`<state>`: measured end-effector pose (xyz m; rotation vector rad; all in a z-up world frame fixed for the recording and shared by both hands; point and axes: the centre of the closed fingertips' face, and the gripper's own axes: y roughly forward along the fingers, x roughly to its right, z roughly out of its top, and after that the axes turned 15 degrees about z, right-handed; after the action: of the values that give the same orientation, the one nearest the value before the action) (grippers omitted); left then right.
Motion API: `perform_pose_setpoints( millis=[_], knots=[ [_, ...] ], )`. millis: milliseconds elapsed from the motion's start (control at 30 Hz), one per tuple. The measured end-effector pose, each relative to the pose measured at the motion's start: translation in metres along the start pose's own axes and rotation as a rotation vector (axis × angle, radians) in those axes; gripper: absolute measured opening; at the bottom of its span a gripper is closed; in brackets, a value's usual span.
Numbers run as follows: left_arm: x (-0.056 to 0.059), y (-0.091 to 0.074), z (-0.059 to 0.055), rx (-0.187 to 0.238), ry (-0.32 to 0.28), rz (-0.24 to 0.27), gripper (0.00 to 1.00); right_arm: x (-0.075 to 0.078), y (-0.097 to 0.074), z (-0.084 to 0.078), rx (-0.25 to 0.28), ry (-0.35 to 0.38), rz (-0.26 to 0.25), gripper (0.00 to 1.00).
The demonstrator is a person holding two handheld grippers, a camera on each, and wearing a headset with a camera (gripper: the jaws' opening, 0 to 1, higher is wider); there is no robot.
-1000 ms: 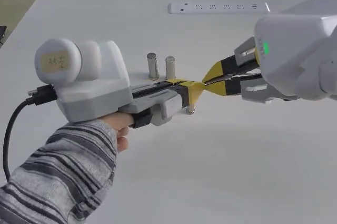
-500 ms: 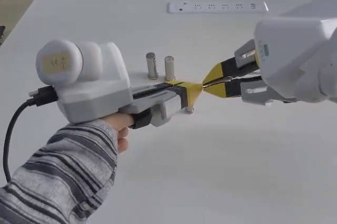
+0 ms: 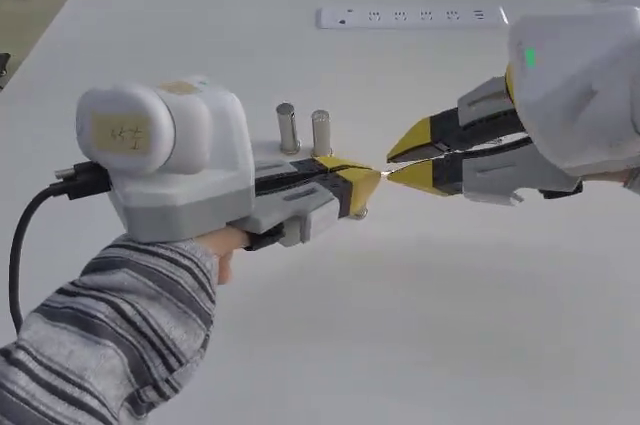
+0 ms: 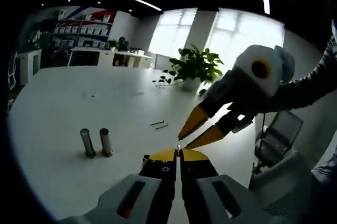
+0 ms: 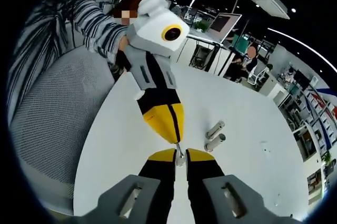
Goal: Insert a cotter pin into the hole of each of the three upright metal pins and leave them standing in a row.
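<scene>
Head view: the left gripper [image 3: 370, 178] and right gripper [image 3: 392, 161] meet tip to tip above the surface [image 3: 420, 325], with a thin cotter pin [image 5: 178, 148] bridging the two. The left jaws are pressed together on its near end. The right jaws stand almost closed around its other end, though I cannot tell whether they actually grip it or only frame it. Directly below the left jaws stands a third pin [image 3: 360, 211], only its lower part showing. Two pins [image 3: 287, 127] stand upright, close side by side, just behind and to the left. Whether either of those carries a cotter pin is too small to make out. In the left gripper view two spare cotter pins [image 4: 158, 125] lie loose on the surface beyond the uprights. With one more held in the air, that suggests none has gone into a hole yet — a judgement, not something seen. By that reading the job is at its first insertion: the held cotter pin has to be lined up with the third pin's hole and pushed through. The two spares would then go into the other pins — and all three should end standing in a row.
</scene>
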<state>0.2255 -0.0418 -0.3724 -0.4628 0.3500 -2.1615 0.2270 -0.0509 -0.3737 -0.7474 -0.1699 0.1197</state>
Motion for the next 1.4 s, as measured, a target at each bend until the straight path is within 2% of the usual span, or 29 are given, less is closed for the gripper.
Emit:
perform_pose_setpoints(
  millis=[100, 167, 367, 500, 700, 933, 1100, 1200, 1400],
  knots=[
    [-0.004, -0.002, -0.006, -0.013, 0.073, 0.003, 0.00, -0.005, 0.000, -0.004, 0.023, 0.079, 0.033, 0.04],
    [-0.004, -0.003, -0.009, -0.017, 0.117, -0.002, 0.00, -0.007, 0.000, -0.006, 0.038, 0.098, 0.053, 0.05],
    [0.001, -0.010, -0.017, -0.021, 0.226, -0.033, 0.00, -0.018, 0.004, -0.011, 0.117, 0.269, 0.141, 0.08],
    [0.005, -0.014, -0.025, -0.036, 0.288, -0.061, 0.00, -0.031, 0.008, -0.010, 0.142, 0.310, 0.194, 0.09],
    [0.013, -0.020, -0.028, -0.031, 0.317, -0.113, 0.00, -0.041, 0.008, -0.012, 0.208, 0.390, 0.265, 0.09],
    [0.024, -0.022, -0.025, -0.009, 0.309, -0.169, 0.00, -0.048, 0.010, -0.008, 0.289, 0.427, 0.310, 0.09],
    [0.033, -0.025, -0.023, 0.001, 0.298, -0.214, 0.00, -0.052, 0.012, -0.007, 0.289, 0.411, 0.324, 0.07],
    [0.036, -0.026, -0.020, 0.012, 0.277, -0.230, 0.00, -0.056, 0.013, -0.006, 0.280, 0.395, 0.336, 0.07],
    [0.040, -0.028, -0.022, 0.009, 0.274, -0.251, 0.00, -0.063, 0.014, 0.001, 0.268, 0.363, 0.357, 0.02]
  ],
)
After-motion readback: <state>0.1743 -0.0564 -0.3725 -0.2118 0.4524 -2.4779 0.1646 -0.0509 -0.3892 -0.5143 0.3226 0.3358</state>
